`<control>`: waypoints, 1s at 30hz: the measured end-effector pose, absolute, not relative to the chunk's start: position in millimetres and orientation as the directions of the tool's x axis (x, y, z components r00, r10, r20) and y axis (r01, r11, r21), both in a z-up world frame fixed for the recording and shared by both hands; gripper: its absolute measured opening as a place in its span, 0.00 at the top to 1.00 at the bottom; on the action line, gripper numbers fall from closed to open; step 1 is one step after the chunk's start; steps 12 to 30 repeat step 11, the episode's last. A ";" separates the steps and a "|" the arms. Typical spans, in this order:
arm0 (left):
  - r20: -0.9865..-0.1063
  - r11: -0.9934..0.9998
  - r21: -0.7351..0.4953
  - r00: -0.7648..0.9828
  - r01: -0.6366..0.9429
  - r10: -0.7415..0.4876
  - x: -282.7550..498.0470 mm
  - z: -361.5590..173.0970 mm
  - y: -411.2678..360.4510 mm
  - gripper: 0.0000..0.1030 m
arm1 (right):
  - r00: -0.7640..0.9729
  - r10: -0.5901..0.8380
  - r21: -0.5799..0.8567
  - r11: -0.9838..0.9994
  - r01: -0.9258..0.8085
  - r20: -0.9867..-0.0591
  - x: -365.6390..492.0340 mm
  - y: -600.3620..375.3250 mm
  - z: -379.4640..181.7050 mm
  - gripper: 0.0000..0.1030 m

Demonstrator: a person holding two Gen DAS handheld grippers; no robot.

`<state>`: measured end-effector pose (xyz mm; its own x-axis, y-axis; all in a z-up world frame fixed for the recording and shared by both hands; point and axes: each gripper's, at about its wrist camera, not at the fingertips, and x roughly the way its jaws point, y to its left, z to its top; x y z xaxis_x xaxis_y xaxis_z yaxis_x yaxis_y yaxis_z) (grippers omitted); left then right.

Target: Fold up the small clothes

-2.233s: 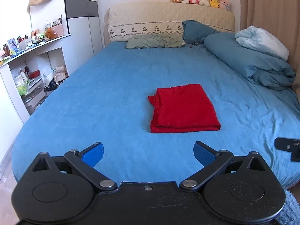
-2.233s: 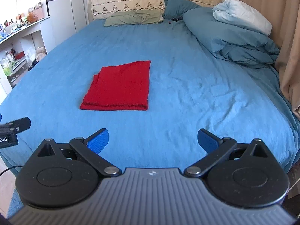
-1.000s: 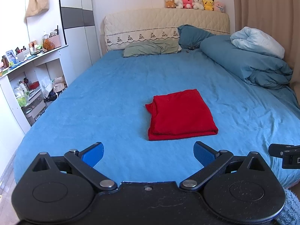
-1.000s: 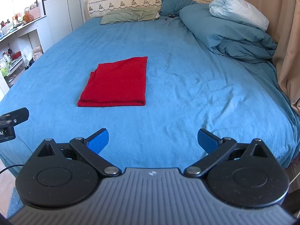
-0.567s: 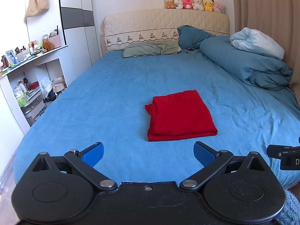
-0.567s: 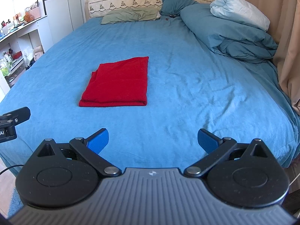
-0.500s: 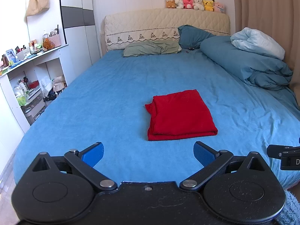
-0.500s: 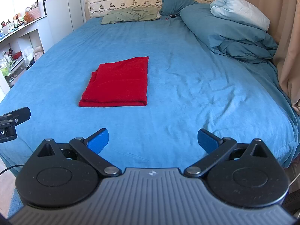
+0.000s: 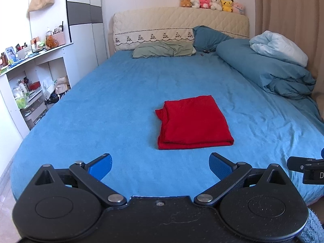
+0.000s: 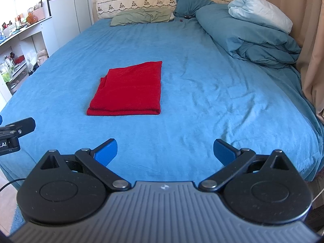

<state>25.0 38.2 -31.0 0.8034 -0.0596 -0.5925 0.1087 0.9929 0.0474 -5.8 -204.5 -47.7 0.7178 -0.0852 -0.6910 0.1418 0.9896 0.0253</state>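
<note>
No shift since prev frame: folded red cloth (image 9: 194,122) mid-bed (image 9: 121,101), duvet (image 9: 263,68) prob. clear.

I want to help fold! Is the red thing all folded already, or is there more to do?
The red cloth already looks folded, a neat rectangle lying flat on the blue bed. Nothing is in hand: the left gripper and right gripper are both open and empty, apart from it. No other small clothes show, so little seems left.

The red cloth (image 9: 194,122) (image 10: 129,90) lay flat on the blue bed (image 9: 125,93) (image 10: 202,77), folded into a neat rectangle of several layers. Its thick folded edge faced the foot of the bed; a small corner stuck out at its far left side.
</note>
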 end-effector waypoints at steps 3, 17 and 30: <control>-0.591 0.995 0.047 0.805 0.092 -0.047 26.8 -32.8 39.5 0.00 | 0.718 -0.086 0.022 0.990 0.141 -0.691 -5.9 -205.1 -47.8 0.00; -0.589 0.996 0.045 0.807 0.077 -0.036 31.2 -37.6 43.6 0.00 | 0.712 -0.083 0.026 0.990 0.140 -0.697 0.3 -207.9 -46.7 0.00; -0.589 0.996 0.045 0.807 0.077 -0.036 31.2 -37.6 43.6 0.00 | 0.712 -0.083 0.026 0.990 0.140 -0.697 0.3 -207.9 -46.7 0.00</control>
